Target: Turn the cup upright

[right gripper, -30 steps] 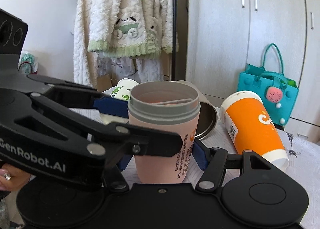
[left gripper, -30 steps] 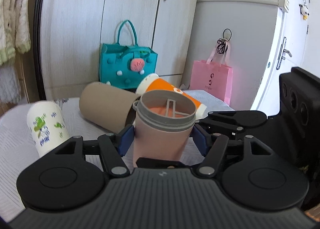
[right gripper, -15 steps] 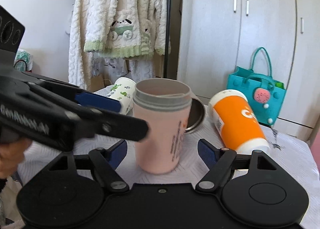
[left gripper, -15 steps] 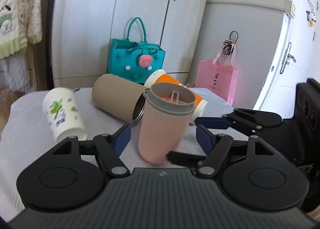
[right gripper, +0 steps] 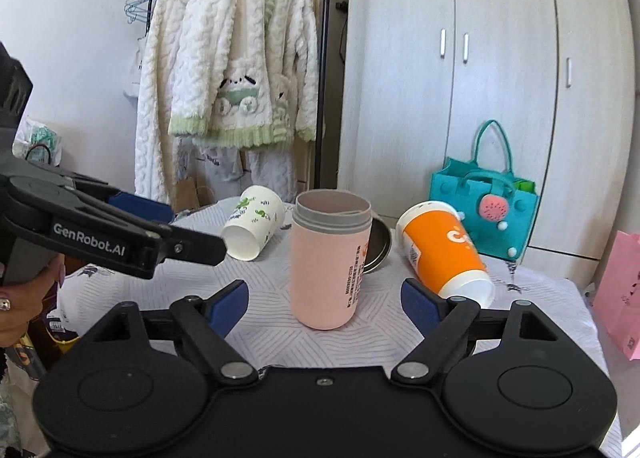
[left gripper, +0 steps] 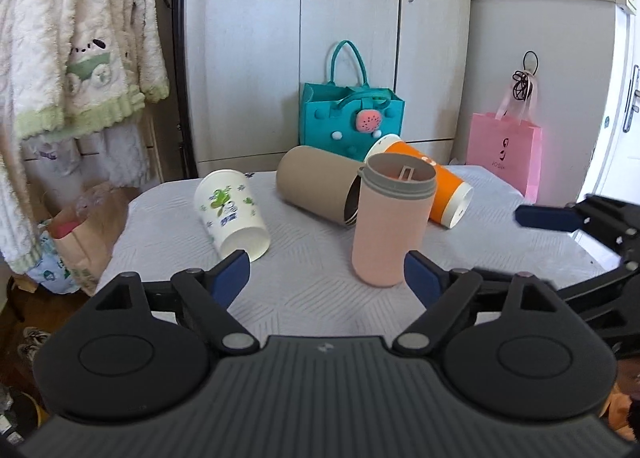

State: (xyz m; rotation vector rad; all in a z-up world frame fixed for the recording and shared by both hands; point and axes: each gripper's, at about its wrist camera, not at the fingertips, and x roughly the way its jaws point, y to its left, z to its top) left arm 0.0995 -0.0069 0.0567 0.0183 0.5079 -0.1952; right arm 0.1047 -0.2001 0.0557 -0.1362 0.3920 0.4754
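The pink cup (left gripper: 390, 224) stands upright on the counter (left gripper: 312, 278), mouth up, just in front of the brown tumbler (left gripper: 316, 188). It looks light, stiff and smooth, so we would take it mid-body. A second ago both claws closed on it; now our left claw (left gripper: 326, 276) and right claw (right gripper: 324, 300) are spread wide and drawn back, touching nothing.
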